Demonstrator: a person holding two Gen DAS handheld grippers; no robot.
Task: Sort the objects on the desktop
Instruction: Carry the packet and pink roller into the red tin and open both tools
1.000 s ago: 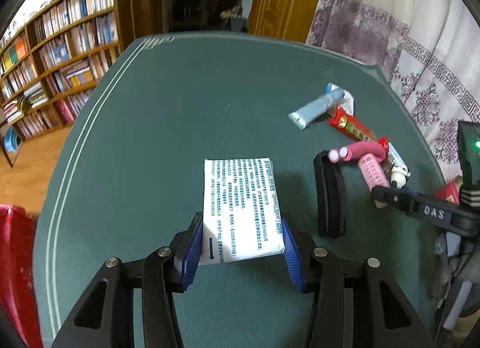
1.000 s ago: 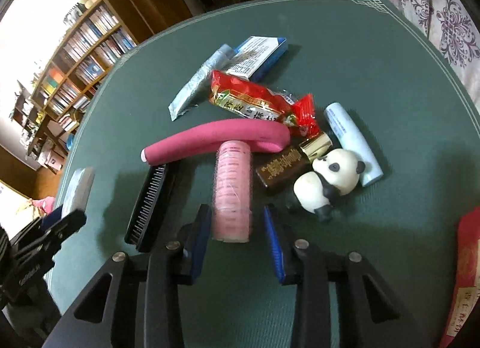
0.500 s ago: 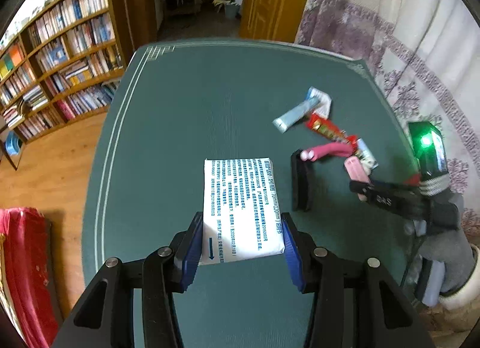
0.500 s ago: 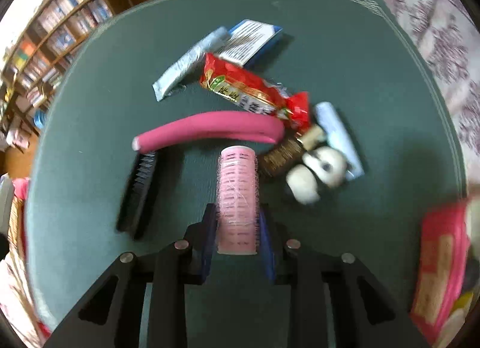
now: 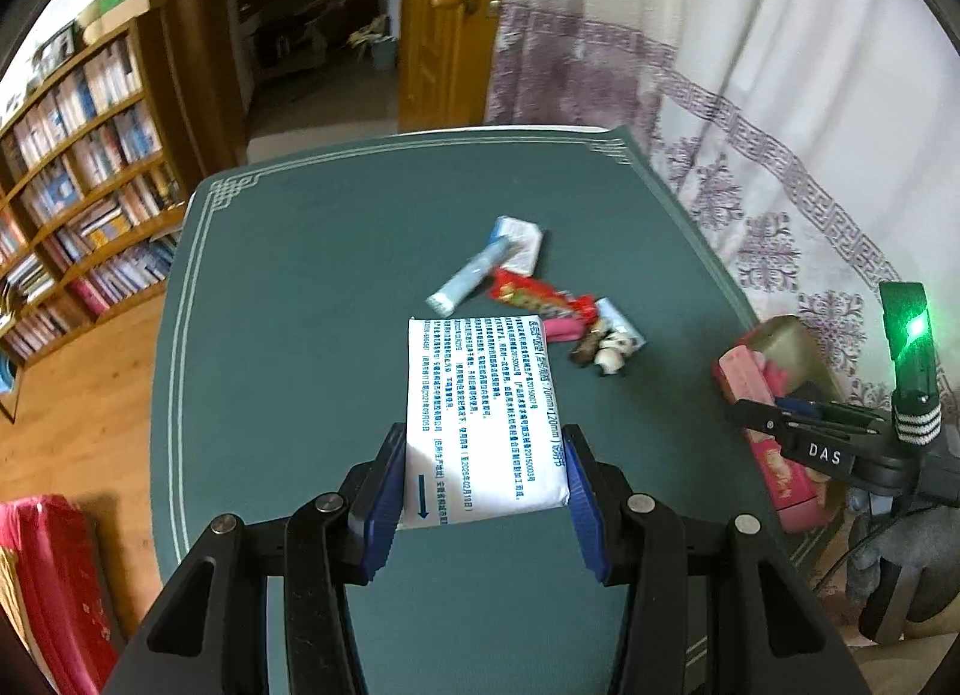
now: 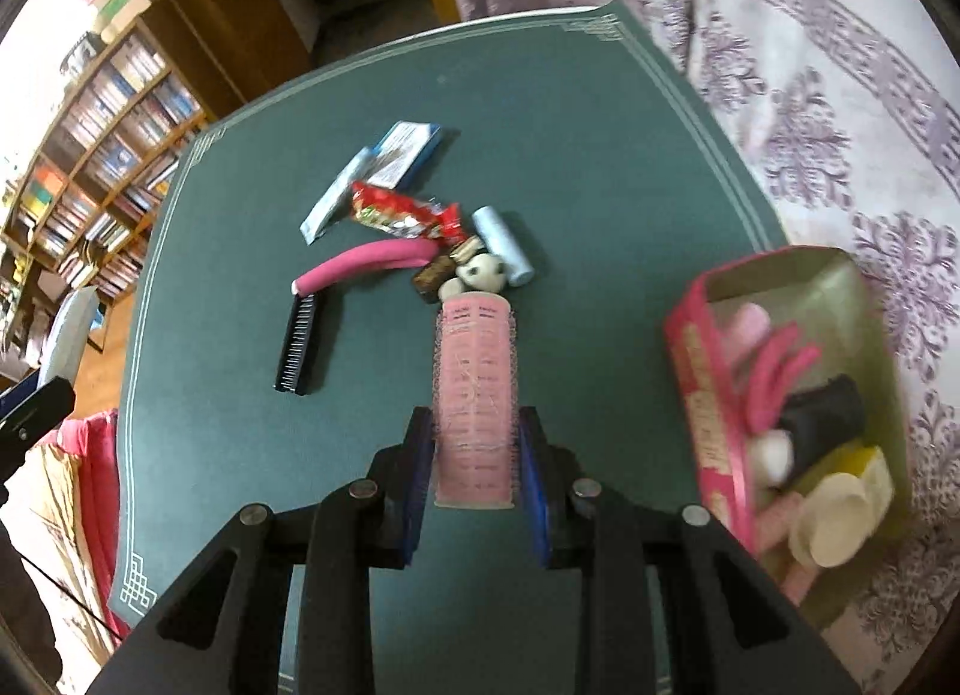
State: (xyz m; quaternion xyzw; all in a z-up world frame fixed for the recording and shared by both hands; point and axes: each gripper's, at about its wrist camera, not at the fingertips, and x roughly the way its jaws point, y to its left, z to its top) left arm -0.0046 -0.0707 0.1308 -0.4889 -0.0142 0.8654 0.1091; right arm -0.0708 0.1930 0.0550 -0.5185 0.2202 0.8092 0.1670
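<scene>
My left gripper (image 5: 483, 491) is shut on a white packet with blue print (image 5: 477, 413), held well above the green table (image 5: 288, 323). My right gripper (image 6: 477, 467) is shut on a pink hair roller (image 6: 475, 395), also lifted off the table. In the left wrist view the right gripper (image 5: 780, 416) shows at the right edge with the roller (image 5: 744, 374) in it. On the table lie a black comb (image 6: 300, 344), a pink foam stick (image 6: 366, 266), a red snack packet (image 6: 402, 212), a panda figure (image 6: 480, 275), a pale blue tube (image 6: 504, 245) and a blue-white box (image 6: 408, 149).
A pink open box (image 6: 702, 395) with several items in it sits at the table's right edge. A patterned curtain (image 6: 840, 125) hangs on the right. Bookshelves (image 5: 72, 185) stand at the left, a wooden door (image 5: 450, 23) behind. Red fabric (image 5: 48, 575) lies on the floor.
Both grippers rose above the table. The right gripper closed on the pink roller and lifted it from the pile. The left kept hold of the white packet.
</scene>
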